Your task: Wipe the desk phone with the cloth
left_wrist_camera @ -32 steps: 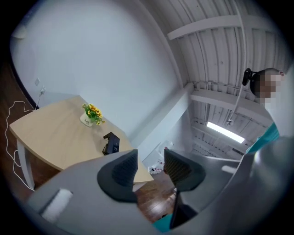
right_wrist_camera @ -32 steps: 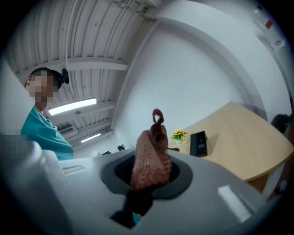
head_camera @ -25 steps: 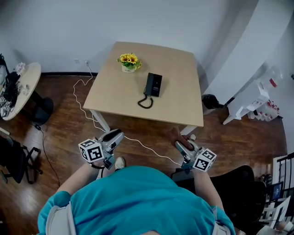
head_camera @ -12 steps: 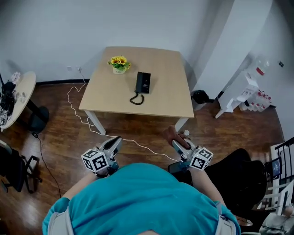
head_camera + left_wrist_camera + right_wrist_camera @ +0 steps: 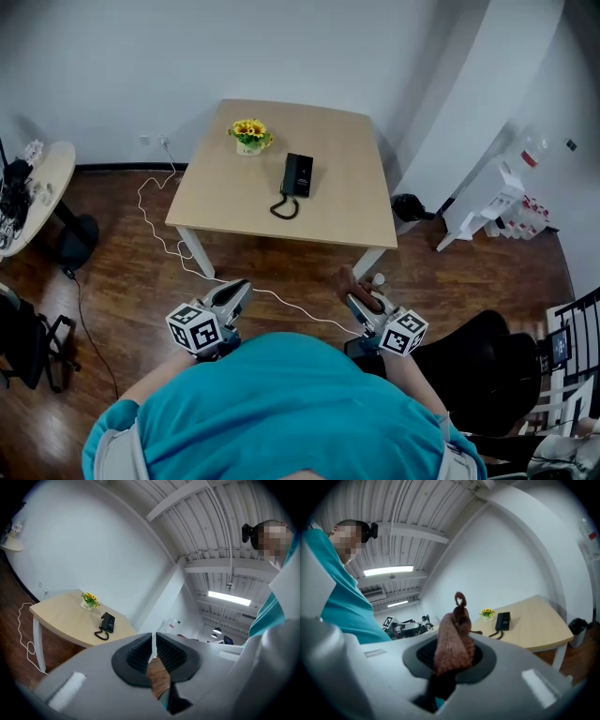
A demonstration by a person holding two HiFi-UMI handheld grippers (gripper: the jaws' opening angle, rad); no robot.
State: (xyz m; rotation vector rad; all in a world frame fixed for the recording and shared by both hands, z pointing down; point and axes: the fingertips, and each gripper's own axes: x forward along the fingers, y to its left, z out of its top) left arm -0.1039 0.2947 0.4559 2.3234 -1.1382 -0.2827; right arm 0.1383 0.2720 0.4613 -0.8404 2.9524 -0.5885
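Note:
The black desk phone [image 5: 297, 174] lies with its coiled cord on the light wooden table [image 5: 337, 206], across the floor from me. It also shows small in the left gripper view as the phone [image 5: 107, 622] and in the right gripper view as the phone [image 5: 503, 620]. My right gripper [image 5: 354, 298] [image 5: 450, 653] is shut on a reddish-brown cloth [image 5: 452, 637], which sticks up from the jaws. My left gripper [image 5: 236, 289] [image 5: 153, 641] has just been closing. Its pads [image 5: 138, 651] now nearly meet with nothing between them. Both grippers hang close to my body, far short of the table.
A pot of yellow flowers [image 5: 249, 133] stands behind the phone. A white cable [image 5: 178, 248] trails over the wooden floor. At the left is a round side table [image 5: 37, 187]. A black bin [image 5: 408, 206], a white rack [image 5: 506, 202] and a black chair [image 5: 487, 356] are at the right.
In the head view the table and phone have shifted up and left. Both grippers sit lower in the picture, nearer my body. The cloth stays in the right gripper.

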